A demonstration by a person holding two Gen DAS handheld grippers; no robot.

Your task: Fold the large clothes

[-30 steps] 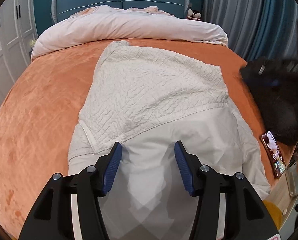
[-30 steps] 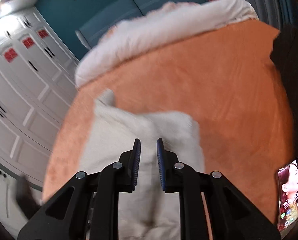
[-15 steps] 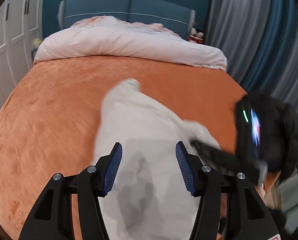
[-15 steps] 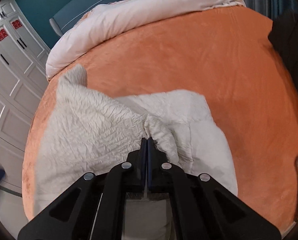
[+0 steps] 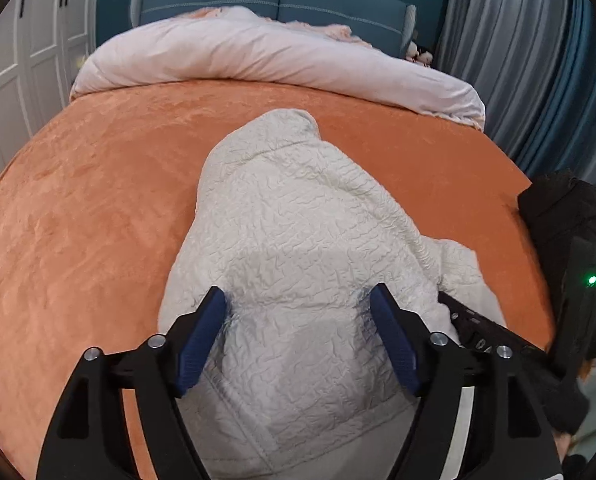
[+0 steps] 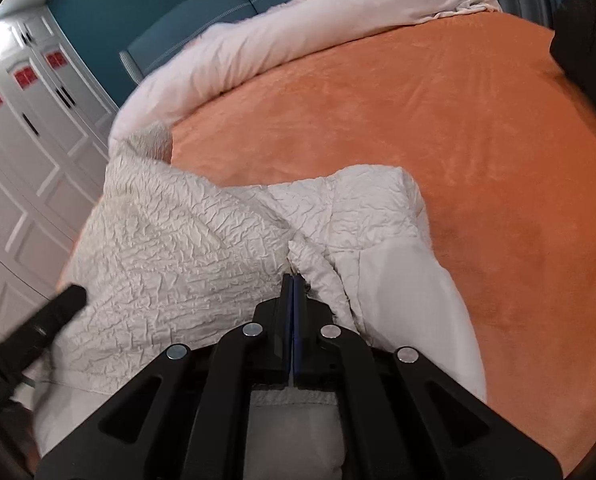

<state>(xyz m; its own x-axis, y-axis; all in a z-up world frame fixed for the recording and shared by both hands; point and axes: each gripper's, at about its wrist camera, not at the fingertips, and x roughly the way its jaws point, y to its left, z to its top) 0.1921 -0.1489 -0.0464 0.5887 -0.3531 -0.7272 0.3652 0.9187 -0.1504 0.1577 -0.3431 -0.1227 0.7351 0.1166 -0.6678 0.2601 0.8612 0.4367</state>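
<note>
1. Left wrist view: the left tool (image 5: 298, 300) hangs over a cream crinkled garment (image 5: 298, 240) with its jaws wide. They have just been opening further, and the blue pads (image 5: 202, 336) press on nothing; cloth lies under the gap.
2. The garment is spread on the orange bedspread (image 5: 78, 200), roughly in the middle of the bed and reaching to its near edge, one corner pointing toward the pale rolled-back duvet (image 5: 278, 56) at the head.
3. The right tool's black frame (image 5: 481, 328) comes in from the right and meets the garment's right edge. A dark-sleeved arm (image 5: 577, 240) is behind it.
4. Right wrist view: the right tool (image 6: 292, 280) is clamped tight on a gathered fold of the garment (image 6: 178, 248), its jaws pressed together with the cloth pinched at their tips.
5. The smooth lining (image 6: 409, 280) shows to the right of the grip, the crinkled side to the left.
6. A blurred black finger of the left tool (image 6: 58, 308) lies over the garment's left part.
</note>
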